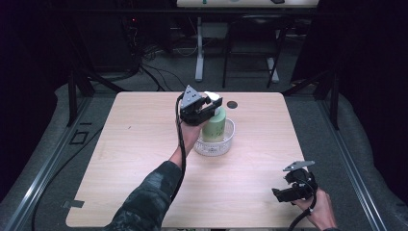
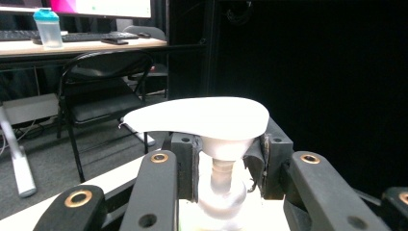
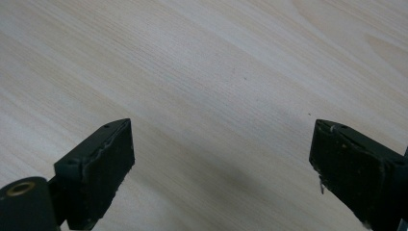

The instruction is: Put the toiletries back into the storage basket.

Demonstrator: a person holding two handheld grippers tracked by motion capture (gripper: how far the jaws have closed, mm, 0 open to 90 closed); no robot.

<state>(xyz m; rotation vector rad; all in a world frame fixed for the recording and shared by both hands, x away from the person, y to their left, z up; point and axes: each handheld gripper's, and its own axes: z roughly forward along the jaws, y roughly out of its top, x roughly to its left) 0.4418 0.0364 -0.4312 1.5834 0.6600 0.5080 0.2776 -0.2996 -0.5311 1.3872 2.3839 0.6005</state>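
Currently the left gripper has its jaws clamped on the neck of the pale green pump bottle standing in the clear round plastic bowl; the right gripper hangs wide open over the light wooden worktop.

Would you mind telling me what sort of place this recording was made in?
Probably a lab or office workspace: a wooden table ringed by black curtains, with a desk bearing a keyboard, and a folding chair behind.
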